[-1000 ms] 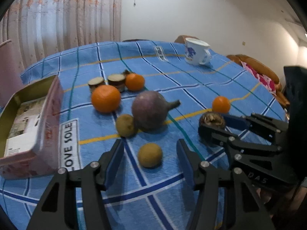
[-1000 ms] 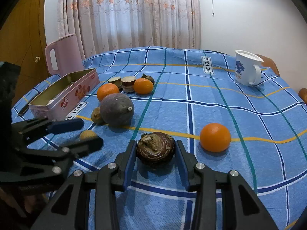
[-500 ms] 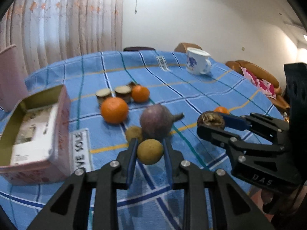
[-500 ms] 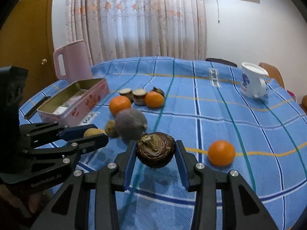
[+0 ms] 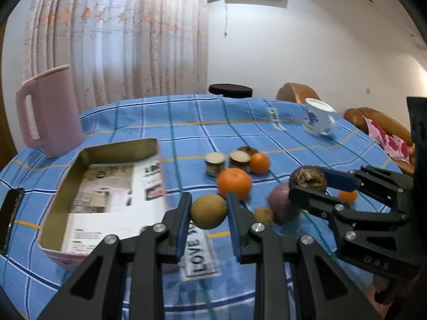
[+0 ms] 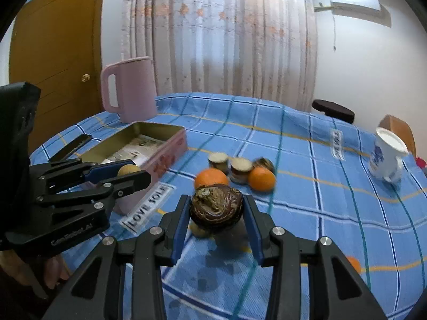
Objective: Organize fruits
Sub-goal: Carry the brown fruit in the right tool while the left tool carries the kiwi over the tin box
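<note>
Blue checked tablecloth (image 5: 186, 117) before pale curtains (image 5: 120, 40); left gripper (image 5: 208, 212) pinches a tan fruit (image 5: 208, 211), right gripper (image 6: 216, 209) pinches a dark fruit (image 6: 216, 208).

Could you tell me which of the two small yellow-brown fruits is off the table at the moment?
The one clamped in the left claw: that yellow-brown fruit is lifted beside the tin. Its twin lies on the cloth against the purple fruit.

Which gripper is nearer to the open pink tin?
Left. The left gripper, shut on the yellow-brown fruit, hangs beside the pink tin. The right gripper, shut on the dark brown fruit, is farther right.
</note>
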The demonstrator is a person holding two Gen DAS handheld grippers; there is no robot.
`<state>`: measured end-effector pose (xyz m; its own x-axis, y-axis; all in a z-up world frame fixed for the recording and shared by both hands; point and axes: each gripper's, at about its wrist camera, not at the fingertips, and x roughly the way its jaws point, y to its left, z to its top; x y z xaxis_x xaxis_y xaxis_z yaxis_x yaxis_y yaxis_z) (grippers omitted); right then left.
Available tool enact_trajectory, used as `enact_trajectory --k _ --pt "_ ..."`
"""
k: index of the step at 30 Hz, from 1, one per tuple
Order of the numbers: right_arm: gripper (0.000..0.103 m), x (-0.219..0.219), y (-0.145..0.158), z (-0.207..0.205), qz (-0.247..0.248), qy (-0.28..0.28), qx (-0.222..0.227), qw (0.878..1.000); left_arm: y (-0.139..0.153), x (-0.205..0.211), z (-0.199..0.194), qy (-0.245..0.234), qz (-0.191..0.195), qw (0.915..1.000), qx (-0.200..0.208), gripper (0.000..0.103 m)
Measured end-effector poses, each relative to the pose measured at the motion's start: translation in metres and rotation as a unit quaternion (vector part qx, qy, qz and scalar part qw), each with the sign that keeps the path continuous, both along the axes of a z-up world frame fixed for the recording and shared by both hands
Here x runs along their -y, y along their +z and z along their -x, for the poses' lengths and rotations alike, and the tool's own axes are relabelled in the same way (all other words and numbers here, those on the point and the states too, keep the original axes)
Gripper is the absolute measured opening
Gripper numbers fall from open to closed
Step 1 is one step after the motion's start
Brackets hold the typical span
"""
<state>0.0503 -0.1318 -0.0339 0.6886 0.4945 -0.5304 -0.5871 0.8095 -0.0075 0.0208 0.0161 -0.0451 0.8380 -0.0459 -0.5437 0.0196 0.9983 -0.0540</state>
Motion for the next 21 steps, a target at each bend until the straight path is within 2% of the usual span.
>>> enact_trajectory --k 11,21 --pt "0.042 -0.045 0.025 -0.014 0.008 0.048 0.023 0.999 0.007 -0.047 -0.007 0.055 -0.007 0.9985 0.007 0.028" --pt "0.042 -0.091 0.028 -0.029 0.018 0.092 0.018 0.995 0.005 -0.086 -0.017 0.095 -0.009 0.9954 0.0 0.028"
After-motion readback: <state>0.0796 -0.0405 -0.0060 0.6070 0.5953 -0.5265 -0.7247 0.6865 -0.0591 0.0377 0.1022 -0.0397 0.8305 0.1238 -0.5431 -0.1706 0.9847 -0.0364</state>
